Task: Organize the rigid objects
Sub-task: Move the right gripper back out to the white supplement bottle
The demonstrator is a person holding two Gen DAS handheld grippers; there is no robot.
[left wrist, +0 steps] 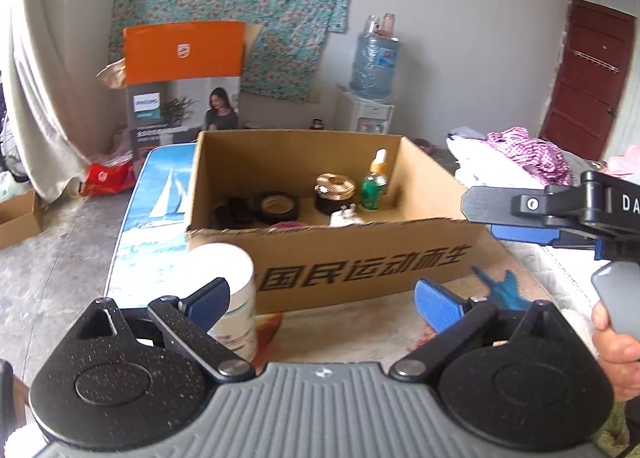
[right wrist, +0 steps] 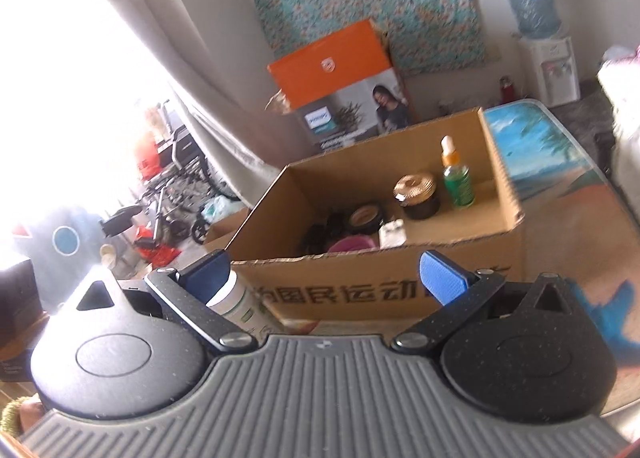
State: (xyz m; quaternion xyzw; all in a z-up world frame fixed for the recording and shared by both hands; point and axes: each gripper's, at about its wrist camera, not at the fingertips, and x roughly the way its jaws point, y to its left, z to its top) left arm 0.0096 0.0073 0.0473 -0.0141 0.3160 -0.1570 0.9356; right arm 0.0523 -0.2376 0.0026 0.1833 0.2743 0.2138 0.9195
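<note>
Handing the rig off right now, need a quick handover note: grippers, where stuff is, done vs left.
Left gripper: open, holding nothing, facing the box.
Right gripper: open, holding nothing, just short of the box's near wall.
Box on the table: green bottle upright at the back right, gold-lid jar beside it, tape roll, white plug, some black items at the left.
White canister stands outside, by the box's near-left corner, next to the left gripper's left finger.
Done: those items boxed.
Left: the canister, probably; left gripper looks best placed.
</note>
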